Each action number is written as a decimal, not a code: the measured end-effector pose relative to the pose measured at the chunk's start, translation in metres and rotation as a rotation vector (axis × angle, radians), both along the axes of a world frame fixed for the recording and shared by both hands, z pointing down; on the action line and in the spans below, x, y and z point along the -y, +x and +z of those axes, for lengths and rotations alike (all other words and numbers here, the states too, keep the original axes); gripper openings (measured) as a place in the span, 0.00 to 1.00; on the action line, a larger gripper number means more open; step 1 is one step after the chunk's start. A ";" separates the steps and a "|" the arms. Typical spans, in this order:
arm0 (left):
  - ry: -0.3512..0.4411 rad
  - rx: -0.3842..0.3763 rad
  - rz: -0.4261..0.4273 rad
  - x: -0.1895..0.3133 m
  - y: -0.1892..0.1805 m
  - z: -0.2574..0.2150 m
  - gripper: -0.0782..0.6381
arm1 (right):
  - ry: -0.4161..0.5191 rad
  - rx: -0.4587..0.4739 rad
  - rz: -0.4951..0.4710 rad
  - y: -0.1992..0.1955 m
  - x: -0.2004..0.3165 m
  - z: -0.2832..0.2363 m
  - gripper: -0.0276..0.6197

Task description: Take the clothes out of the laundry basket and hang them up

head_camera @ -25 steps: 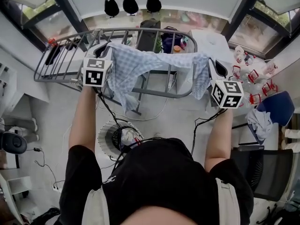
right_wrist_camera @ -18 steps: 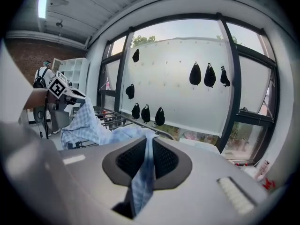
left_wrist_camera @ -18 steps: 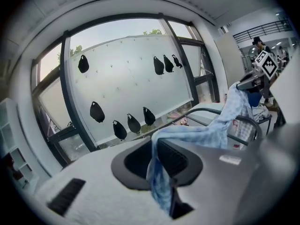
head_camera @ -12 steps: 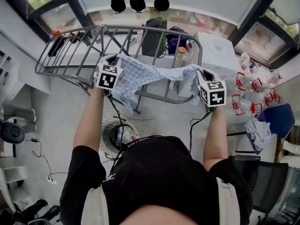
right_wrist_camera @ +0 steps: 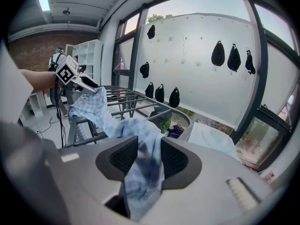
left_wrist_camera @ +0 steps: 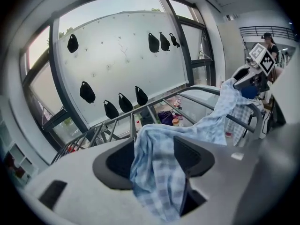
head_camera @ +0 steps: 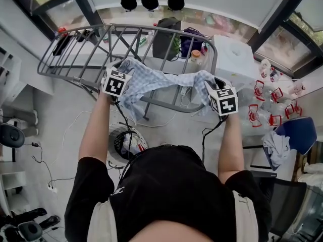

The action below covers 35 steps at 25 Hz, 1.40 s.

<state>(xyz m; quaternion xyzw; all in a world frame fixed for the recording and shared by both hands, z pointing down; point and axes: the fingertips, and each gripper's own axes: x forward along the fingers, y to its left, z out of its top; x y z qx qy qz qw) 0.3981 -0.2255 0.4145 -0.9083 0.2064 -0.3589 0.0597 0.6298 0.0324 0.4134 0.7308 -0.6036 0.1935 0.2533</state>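
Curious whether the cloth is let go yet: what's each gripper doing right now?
Left gripper: open, jaws just opened, checked cloth loose between them.
Right gripper: open, jaws just opened, same cloth between them.

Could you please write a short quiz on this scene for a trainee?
1. True or false: the blue checked cloth rests on the grey drying rack.
2. What lies between the fingers of the left gripper and the right gripper?
3. Where is the round laundry basket? A on the rack; B on the floor; C on a chair.
Key: 1 true. 2 the cloth; both grippers' fingers have just been opening, cloth between them. 3 B.
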 end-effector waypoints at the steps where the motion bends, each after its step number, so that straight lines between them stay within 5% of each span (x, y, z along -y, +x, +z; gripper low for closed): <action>1: 0.002 -0.004 -0.006 0.000 -0.001 0.001 0.51 | 0.004 0.002 -0.002 0.000 0.001 0.001 0.30; 6: 0.043 -0.088 -0.047 -0.006 -0.008 -0.007 0.53 | 0.043 0.000 0.028 0.009 0.001 0.002 0.39; 12: 0.097 -0.277 -0.141 -0.013 -0.025 -0.052 0.36 | 0.215 -0.033 0.147 0.034 0.006 -0.039 0.41; 17: 0.145 -0.436 -0.219 -0.024 -0.052 -0.096 0.14 | 0.519 -0.059 0.111 0.009 0.022 -0.105 0.15; 21: 0.154 -0.520 -0.267 -0.036 -0.072 -0.118 0.12 | 0.674 -0.032 0.068 -0.019 0.037 -0.141 0.06; 35: 0.203 -0.539 -0.495 -0.065 -0.182 -0.109 0.12 | 0.645 0.060 -0.268 -0.143 0.114 -0.139 0.06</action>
